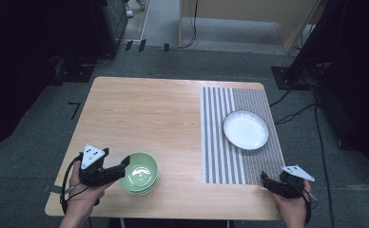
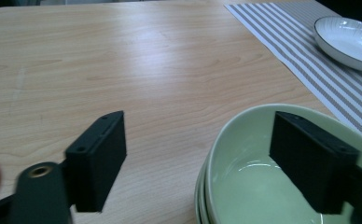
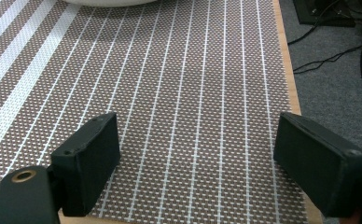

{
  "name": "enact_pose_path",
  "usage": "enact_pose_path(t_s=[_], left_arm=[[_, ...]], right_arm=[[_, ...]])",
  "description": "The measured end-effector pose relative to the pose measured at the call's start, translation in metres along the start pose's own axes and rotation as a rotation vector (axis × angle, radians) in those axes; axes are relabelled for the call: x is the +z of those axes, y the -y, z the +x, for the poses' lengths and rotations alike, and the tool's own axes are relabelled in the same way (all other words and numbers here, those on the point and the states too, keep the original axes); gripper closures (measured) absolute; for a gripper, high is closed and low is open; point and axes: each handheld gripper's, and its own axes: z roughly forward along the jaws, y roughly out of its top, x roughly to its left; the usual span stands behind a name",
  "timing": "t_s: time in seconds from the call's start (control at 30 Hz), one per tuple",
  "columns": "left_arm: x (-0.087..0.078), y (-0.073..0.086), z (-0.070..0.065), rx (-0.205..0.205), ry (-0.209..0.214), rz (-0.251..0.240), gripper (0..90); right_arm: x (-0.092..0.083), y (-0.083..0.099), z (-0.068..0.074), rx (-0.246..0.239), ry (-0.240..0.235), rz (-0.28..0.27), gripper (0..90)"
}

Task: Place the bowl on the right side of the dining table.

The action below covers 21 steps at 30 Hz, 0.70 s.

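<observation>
Jaws of the left gripper (image 1: pixel 123 165) are straddling the green bowl's (image 1: pixel 140 173) rim, unclamped; the right gripper (image 1: pixel 264 180), apart, is idling before the mat (image 3: pixel 179 93); nothing is lifted yet.

no readable text, labels or numbers

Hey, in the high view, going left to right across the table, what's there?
Left tool → stack of green bowls → striped placemat → white plate → right tool.
</observation>
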Motion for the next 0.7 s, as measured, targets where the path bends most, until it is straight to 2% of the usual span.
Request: enact_pose_path(t_s=[0.13, 0.23, 0.3, 0.37, 0.4, 0.57, 0.63, 0.7], left_arm=[[0.005, 0.004, -0.003, 0.015, 0.007, 0.025, 34.7], [0.007, 0.006, -0.004, 0.025, 0.011, 0.038, 38.7], [0.01, 0.009, -0.007, 0.038, 0.02, 0.052, 46.1], [0.011, 0.01, -0.008, 0.043, 0.02, 0.056, 47.8], [0.012, 0.011, -0.01, 0.049, 0.014, 0.062, 52.8], [0.014, 0.012, -0.012, 0.061, 0.006, 0.071, 58.6], [0.016, 0.013, -0.014, 0.07, 0.002, 0.081, 65.7], [0.016, 0.014, -0.014, 0.071, 0.005, 0.082, 67.7]], right_arm=[[0.0, 0.0, 0.0, 0.001, 0.002, 0.0, 13.9], [0.0, 0.0, 0.0, 0.003, 0.005, 0.001, 13.9], [0.0, 0.0, 0.001, 0.004, 0.007, 0.001, 13.9], [0.0, 0.0, 0.001, 0.004, 0.007, 0.001, 14.0], [0.0, 0.0, 0.001, 0.005, 0.008, 0.0, 14.0], [0.0, 0.0, 0.001, 0.005, 0.008, 0.0, 14.2], [0.0, 0.0, 0.001, 0.007, 0.012, -0.004, 15.6], [0.0, 0.0, 0.001, 0.011, 0.014, -0.004, 15.8]])
